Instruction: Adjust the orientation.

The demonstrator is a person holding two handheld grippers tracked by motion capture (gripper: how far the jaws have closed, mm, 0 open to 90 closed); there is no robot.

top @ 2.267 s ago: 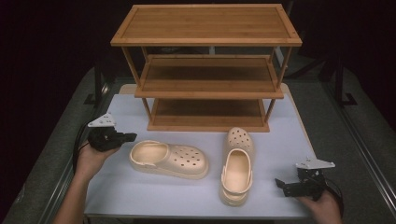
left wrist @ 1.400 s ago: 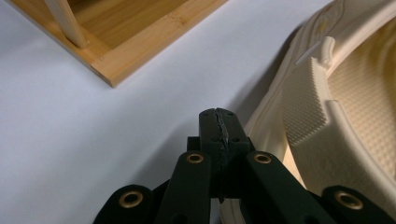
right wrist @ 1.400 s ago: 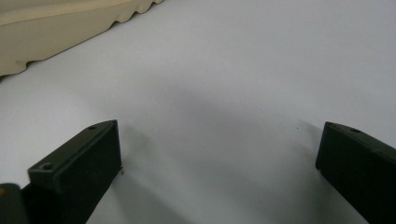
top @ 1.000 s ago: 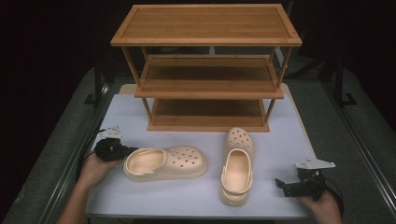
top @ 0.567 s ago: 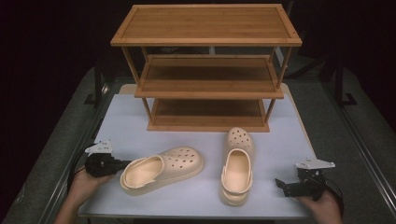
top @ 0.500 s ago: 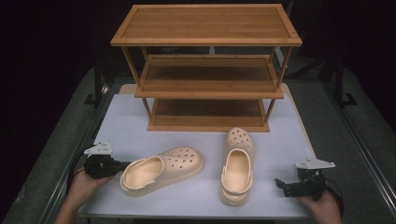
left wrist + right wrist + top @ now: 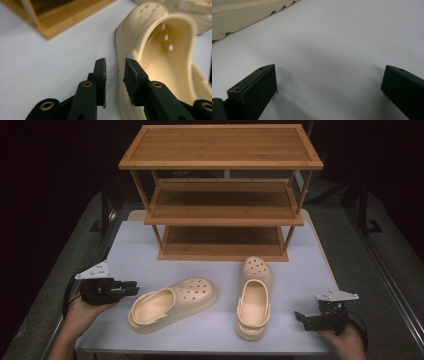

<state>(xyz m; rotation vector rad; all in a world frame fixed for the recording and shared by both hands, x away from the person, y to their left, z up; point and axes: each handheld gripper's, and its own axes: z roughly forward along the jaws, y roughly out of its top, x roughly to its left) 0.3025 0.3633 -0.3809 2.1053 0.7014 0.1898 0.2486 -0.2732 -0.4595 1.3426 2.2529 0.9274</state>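
Observation:
Two cream clogs lie on the white table in front of a wooden rack. The left clog lies slantwise, its heel toward the front left. The right clog points its toe at the rack. My left gripper hovers just beside the left clog's heel. In the left gripper view the left gripper stands narrowly open with nothing pinched, and the clog's opening is just right of the jaws. My right gripper rests wide open on the table to the right of the right clog, whose sole edge shows ahead of the right gripper.
A three-tier wooden rack stands at the back of the table, all its shelves bare. Its bottom shelf corner is ahead of my left gripper. Dark floor surrounds the table, and cables trail from both grippers.
The left gripper dragged the left clog toward the front and turned it, then let go and drew back slightly. The right gripper and right clog have not moved.

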